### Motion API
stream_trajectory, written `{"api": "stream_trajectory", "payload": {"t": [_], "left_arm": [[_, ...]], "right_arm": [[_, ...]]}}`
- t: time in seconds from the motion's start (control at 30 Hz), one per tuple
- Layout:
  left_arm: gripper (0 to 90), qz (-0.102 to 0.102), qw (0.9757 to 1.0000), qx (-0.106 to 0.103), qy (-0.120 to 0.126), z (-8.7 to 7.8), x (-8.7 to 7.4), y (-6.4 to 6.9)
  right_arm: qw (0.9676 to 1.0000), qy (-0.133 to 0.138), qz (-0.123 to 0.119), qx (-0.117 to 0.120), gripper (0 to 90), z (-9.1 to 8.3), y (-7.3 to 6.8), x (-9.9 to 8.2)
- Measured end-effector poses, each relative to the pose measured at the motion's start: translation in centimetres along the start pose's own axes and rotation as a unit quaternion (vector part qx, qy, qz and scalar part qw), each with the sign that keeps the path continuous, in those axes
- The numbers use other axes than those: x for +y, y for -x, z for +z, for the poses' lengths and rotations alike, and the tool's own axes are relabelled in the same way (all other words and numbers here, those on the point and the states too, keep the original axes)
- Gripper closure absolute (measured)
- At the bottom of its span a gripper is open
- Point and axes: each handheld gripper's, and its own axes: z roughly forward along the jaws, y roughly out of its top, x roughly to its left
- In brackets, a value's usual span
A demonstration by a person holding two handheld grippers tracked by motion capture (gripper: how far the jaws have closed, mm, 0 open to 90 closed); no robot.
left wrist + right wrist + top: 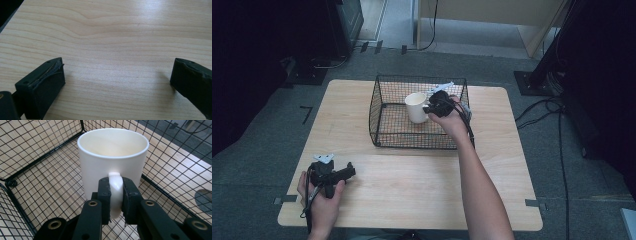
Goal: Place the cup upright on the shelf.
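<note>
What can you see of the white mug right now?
The white mug looks glossy and ceramic, plain, cylindrical, open top up and empty. It stands upright inside the black wire basket, toward its right side. The right gripper has its fingers shut on the mug's handle; whether its base rests on the basket floor is unclear.

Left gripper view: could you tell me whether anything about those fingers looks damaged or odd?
Yes. The pad on one of the left gripper's fingers looks worn: its facing is frayed and peeling away along the top edge. The opposite finger's edge looks slightly ragged too. Both are spread wide over the bare wooden table, holding nothing.
</note>
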Motion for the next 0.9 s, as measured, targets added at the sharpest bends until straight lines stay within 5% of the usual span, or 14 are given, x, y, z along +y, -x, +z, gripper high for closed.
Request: {"api": "stream_trajectory", "payload": {"t": [0.7,0.9], "left_arm": [[0.0,0.000,1.0000,0.000,0.000,0.0,0.0,0.0],[0.0,0.000,1.0000,0.000,0.000,0.0,0.0,0.0]], "right_arm": [[0.9993,0.036,0.002,0.012,67.0,-1.3,-1.0,0.4],[0.9978,0.060,0.011,0.026,54.0,-2.8,-1.8,0.6]]}}
